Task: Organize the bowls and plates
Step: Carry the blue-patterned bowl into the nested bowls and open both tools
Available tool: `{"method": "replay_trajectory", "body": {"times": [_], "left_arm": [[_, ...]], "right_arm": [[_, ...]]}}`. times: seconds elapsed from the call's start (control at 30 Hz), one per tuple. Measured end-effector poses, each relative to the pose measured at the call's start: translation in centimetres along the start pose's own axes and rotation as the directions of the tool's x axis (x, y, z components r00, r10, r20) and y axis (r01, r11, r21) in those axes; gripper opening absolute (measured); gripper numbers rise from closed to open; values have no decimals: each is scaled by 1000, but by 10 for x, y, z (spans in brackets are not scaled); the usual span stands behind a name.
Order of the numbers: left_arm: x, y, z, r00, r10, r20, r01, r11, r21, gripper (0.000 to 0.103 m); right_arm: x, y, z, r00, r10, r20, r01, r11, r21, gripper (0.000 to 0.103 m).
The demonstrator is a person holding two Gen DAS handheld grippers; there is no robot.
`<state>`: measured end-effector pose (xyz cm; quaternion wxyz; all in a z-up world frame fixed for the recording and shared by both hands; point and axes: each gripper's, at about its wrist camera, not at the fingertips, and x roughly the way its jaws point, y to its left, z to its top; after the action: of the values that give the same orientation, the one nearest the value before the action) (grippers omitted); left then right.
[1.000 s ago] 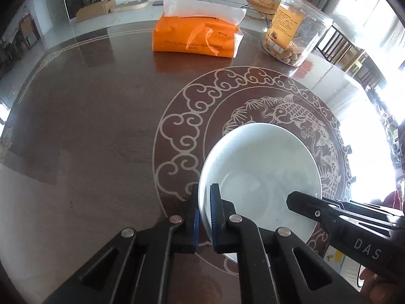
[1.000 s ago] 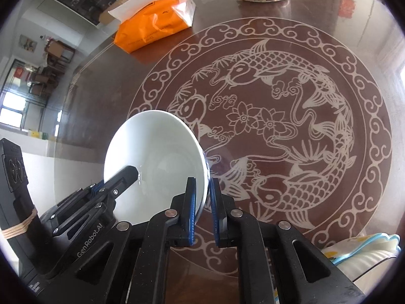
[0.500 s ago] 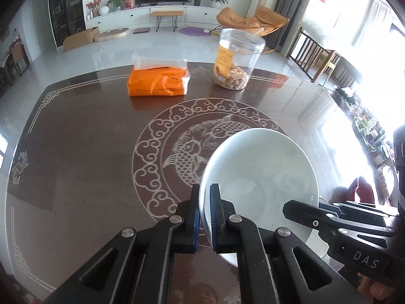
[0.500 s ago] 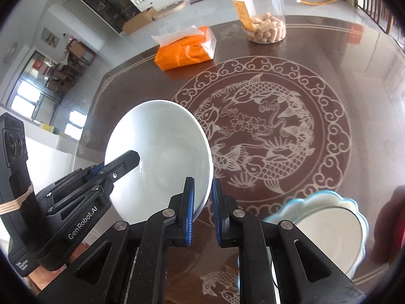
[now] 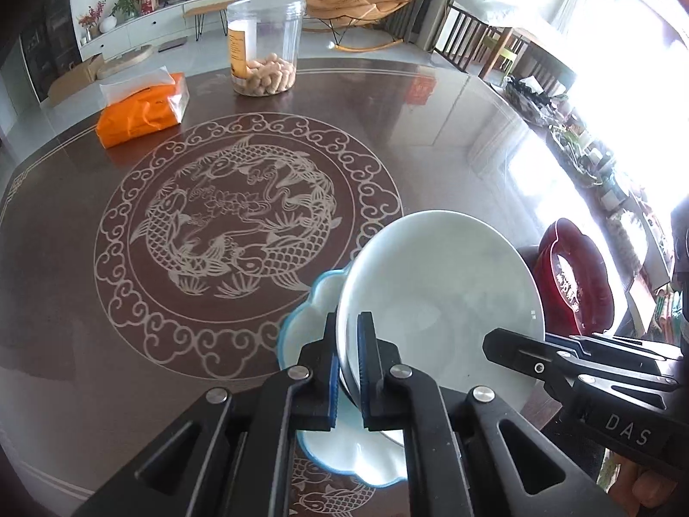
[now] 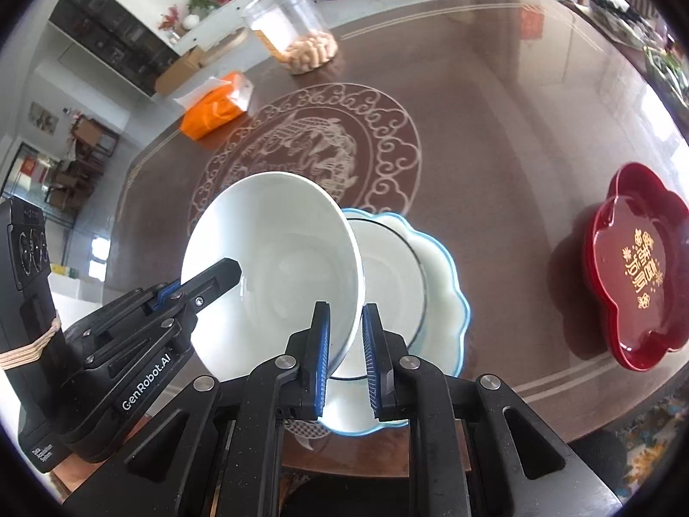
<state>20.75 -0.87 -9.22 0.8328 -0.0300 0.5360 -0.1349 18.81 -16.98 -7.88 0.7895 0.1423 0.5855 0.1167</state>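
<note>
I hold the white bowl (image 5: 439,301) by its rim with both tools. The left gripper (image 5: 346,366) is clenched on the near-left rim; the right gripper (image 6: 346,366) pinches the near-right rim, though a small gap shows at one pad. The bowl hangs tilted just above the blue-edged scalloped plate (image 6: 448,275), which sits near the table's (image 5: 64,215) near edge and already carries a white dish (image 6: 392,275). Further right, the red plates (image 6: 637,267) lie stacked. I judge the stacking as partly done: the bowl is not yet set down, and release remains.
</note>
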Motion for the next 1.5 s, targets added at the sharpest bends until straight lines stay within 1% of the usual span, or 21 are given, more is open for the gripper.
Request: {"method": "replay_trajectory", "body": {"times": [0.2, 0.27, 0.4, 0.5, 0.6, 0.67, 0.8, 0.93, 1.07, 1.2, 1.37, 1.5], "left_arm": [[25, -4, -1, 998, 45, -33, -44, 999, 16, 7], [26, -5, -2, 998, 51, -27, -51, 998, 23, 7], [27, -9, -3, 996, 89, -21, -88, 995, 51, 8], [25, -15, -10, 991, 132, -4, -131, 988, 84, 8], [25, -20, -16, 984, 180, 15, -181, 977, 113, 8], [24, -20, -18, 982, 187, 22, -188, 975, 118, 8], [24, -17, -16, 984, 179, 7, -179, 978, 111, 8], [25, -11, -11, 991, 128, -35, -124, 988, 92, 9], [26, -11, -10, 992, 119, -41, -114, 989, 99, 9], [27, -4, -6, 995, 75, -58, -71, 995, 73, 9], [26, -9, -8, 994, 100, -39, -95, 989, 113, 9], [25, -2, -5, 997, 55, -61, -49, 994, 97, 9]], "right_arm": [[19, -16, 1, 1000, -25, -10, 25, 1000, 8, 17], [23, -17, 1, 1000, -26, -8, 27, 1000, 6, 17], [22, -15, 1, 999, -51, 6, 51, 998, -24, 17], [23, -8, -3, 996, -88, 24, 89, 993, -74, 17], [24, 1, -11, 989, -139, 52, 145, 980, -137, 17], [27, 4, -15, 986, -156, 61, 164, 973, -161, 17], [30, 5, -17, 982, -173, 77, 185, 965, -188, 17], [32, 6, -21, 977, -189, 101, 207, 953, -223, 17], [33, 7, -26, 973, -192, 125, 218, 943, -250, 17], [34, 7, -26, 971, -190, 145, 223, 939, -263, 17], [35, 10, -30, 962, -202, 181, 249, 923, -293, 17], [36, 9, -31, 960, -199, 198, 254, 917, -308, 17]]}}
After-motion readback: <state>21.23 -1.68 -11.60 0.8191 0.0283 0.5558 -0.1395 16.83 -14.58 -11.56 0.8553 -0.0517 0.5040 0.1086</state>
